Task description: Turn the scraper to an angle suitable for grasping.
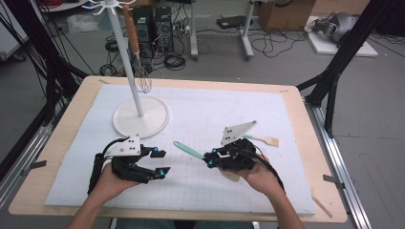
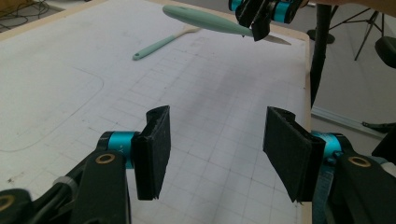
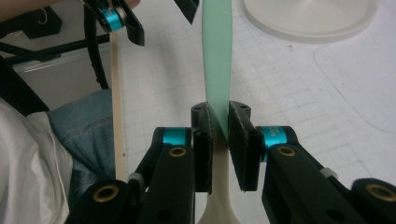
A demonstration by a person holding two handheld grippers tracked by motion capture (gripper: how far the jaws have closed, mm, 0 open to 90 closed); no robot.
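High view: green-handled spatula [image 1: 188,149] points up-left from right gripper [image 1: 209,158].

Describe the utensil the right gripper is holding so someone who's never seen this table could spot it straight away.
On the white mat, look right of the round white stand base to the right gripper. Clamped in its jaws is the mint-handled spatula, lifted off the mat. Its twin lies flat farther right.

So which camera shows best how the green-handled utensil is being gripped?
The right gripper view: the right gripper pads clamp the mint-handled utensil. The high view shows it small; the left gripper view shows its handle from afar.
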